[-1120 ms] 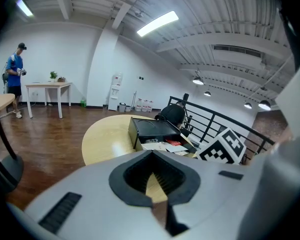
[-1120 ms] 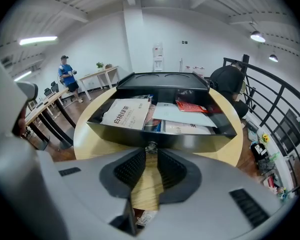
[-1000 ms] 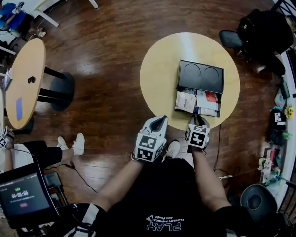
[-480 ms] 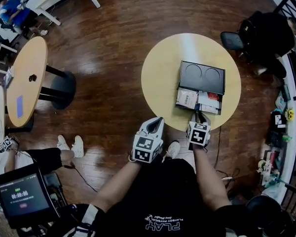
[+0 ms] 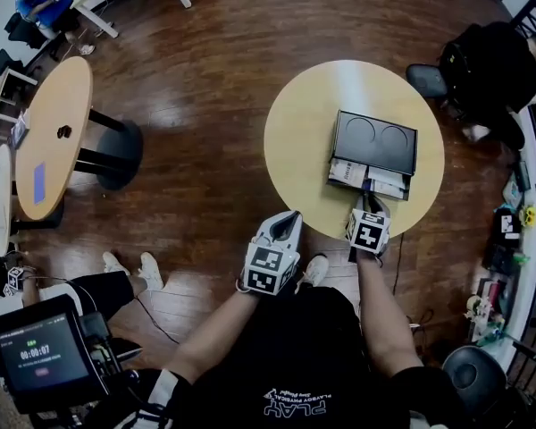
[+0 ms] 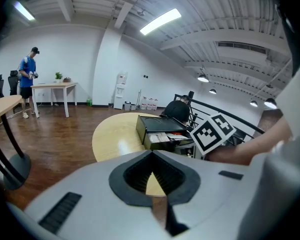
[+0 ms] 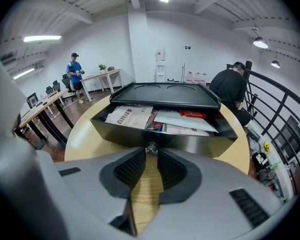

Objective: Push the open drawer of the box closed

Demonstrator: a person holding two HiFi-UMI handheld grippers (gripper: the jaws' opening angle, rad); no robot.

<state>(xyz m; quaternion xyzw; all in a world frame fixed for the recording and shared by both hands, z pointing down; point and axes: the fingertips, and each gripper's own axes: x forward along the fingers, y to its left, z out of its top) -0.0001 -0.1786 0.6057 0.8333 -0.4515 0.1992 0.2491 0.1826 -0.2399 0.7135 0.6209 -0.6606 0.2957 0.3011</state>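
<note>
A black box (image 5: 376, 140) stands on the round yellow table (image 5: 304, 123), its drawer (image 5: 368, 179) part-way out and full of papers and packets (image 7: 130, 116). My right gripper (image 5: 372, 202) is up against the drawer front (image 7: 115, 134). Its jaws stand a narrow gap apart, and the small metal knob (image 7: 150, 148) sits right at their tips (image 7: 150, 152). Held back off the table's near edge, my left gripper (image 5: 291, 216) has its tips together on nothing (image 6: 151, 156). The left gripper view shows the box (image 6: 157, 126) and the right gripper's marker cube (image 6: 213, 133).
Another round table (image 5: 49, 141) stands to the left on the wood floor. A person in black (image 5: 491, 56) sits beyond the box by a railing. Shelves of clutter (image 5: 509, 231) line the right. A tablet (image 5: 40, 351) sits at lower left.
The drawer has slid further into the box, so less of its contents shows. My right gripper has moved forward with the drawer front. The left gripper has stayed put.
</note>
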